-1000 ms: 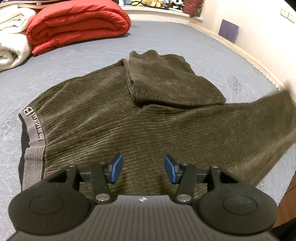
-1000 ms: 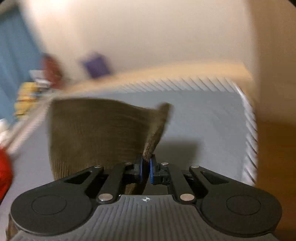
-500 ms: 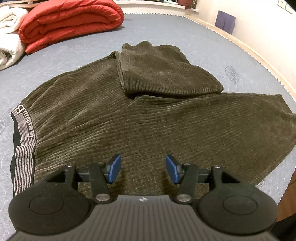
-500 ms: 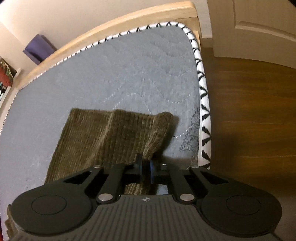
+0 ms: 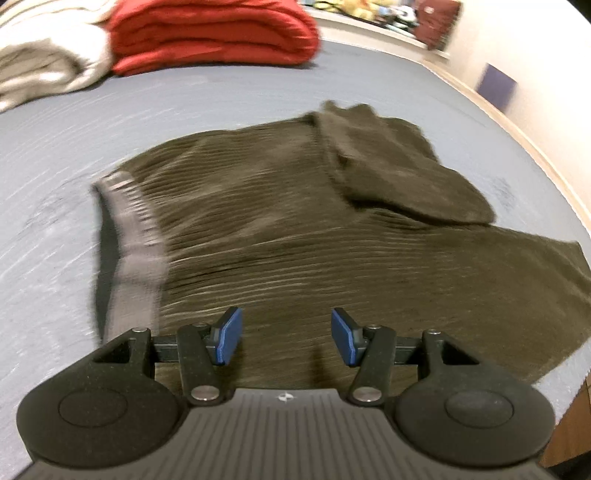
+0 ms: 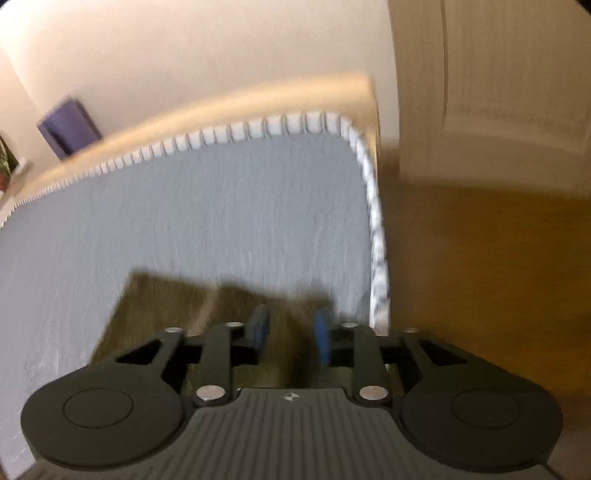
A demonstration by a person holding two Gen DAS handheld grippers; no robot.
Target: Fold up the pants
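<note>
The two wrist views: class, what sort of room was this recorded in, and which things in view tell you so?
Most likely a bedroom. The olive corduroy pants lie on a wide grey quilted mattress in a pale wooden bed frame, and a folded red duvet lies at its far end.

Grey quilted mattress (image 5: 221,96) fills most of the left wrist view, blurred by motion. Upper left: a folded red duvet (image 5: 214,33) lies on it, w/ a cream-white blanket (image 5: 44,66) bunched just beside it at the far left edge. Top centre-right: blurred small items on a ledge (image 5: 373,11), too smeared to tell apart. Upper right: pale wall w/ a purple panel (image 5: 496,88).

Right wrist view: mattress corner w/ white zigzag edging (image 6: 378,258), light wood bed frame (image 6: 258,96) behind it, purple panel upper left, brown wood floor (image 6: 487,266) at right, cream door (image 6: 498,85) upper right.
</note>
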